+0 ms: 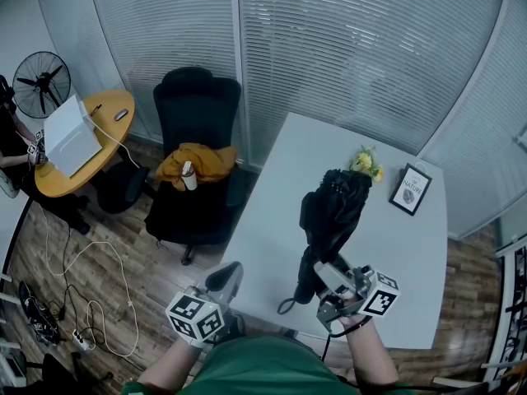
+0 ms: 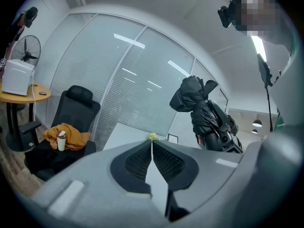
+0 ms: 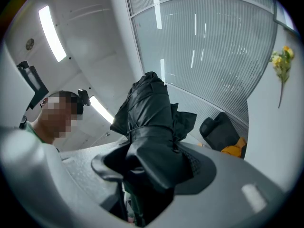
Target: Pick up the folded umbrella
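- Green shirt cloth (image 1: pixel 263 369) fills the bottom edge of the head view, with both forearms reaching out from it.
- At the right wrist, the right gripper (image 1: pixel 328 280) is clamped on the folded umbrella (image 1: pixel 333 208) near its handle end; the pale grey jaws press into the fabric from either side.
- Its own view shows the same grip: the right gripper (image 3: pixel 152 167) pinches slack, crinkled black nylon, and the folded umbrella (image 3: pixel 149 113) rises away from the jaws.
- Bunched, loose folds at the top give the umbrella a lumpy, rumpled head, with a band cinching it lower down; a thin dark strap loop (image 1: pixel 286 306) dangles below the grip.
- Held this way, the umbrella stands tilted upward over the smooth white table (image 1: pixel 395 253), near the person's side of it.
- On the other side, the left gripper (image 1: pixel 229 271) sits low beside the table's near left edge, roughly level, its checker-marked cube (image 1: pixel 196 317) facing up.
- Ribbed black pads on the left gripper (image 2: pixel 152 144) meet at the tips with nothing between them.
- Farther back on the table lie small yellow flowers (image 1: pixel 368 164) and a dark picture frame (image 1: pixel 411 189).
- Left of the table, a black office chair (image 1: pixel 198 105) carries a crumpled mustard cloth (image 1: pixel 202 161) and a pale cup (image 1: pixel 189 176).
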### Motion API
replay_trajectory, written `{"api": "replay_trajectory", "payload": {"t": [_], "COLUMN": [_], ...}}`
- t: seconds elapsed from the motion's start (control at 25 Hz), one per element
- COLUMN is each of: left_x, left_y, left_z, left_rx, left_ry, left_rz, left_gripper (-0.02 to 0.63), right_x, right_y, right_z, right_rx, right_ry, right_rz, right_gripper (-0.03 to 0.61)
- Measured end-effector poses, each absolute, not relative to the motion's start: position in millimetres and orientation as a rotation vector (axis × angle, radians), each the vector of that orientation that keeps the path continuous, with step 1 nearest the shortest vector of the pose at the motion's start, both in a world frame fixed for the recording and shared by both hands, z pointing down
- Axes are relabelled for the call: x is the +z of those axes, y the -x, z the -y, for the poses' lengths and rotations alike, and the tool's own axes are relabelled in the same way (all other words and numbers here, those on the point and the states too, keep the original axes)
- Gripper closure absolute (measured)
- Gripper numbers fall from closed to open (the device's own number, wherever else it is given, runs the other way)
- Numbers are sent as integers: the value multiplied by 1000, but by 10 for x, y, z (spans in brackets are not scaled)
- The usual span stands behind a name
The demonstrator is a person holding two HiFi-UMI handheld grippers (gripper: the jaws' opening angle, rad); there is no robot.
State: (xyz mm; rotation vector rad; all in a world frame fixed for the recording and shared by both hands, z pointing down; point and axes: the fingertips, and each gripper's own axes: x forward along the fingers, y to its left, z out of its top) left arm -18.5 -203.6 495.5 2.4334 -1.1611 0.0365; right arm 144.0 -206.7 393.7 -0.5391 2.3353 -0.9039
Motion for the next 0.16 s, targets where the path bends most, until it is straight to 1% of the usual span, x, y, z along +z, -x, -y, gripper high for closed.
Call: {"api": "replay_trajectory", "payload": {"t": [0.16], "left_x": [4957], "left_y": [145], "left_z": [2003], "left_rx": [37], "left_ry": [-2434], "left_rz": [1161], "left_gripper": [598], "right_x": [3941], "right_y": [-1484], "right_z": [2038], "right_rx": [-903], "right_ry": [544], "right_rz": [-2337], "right_gripper": [304]}}
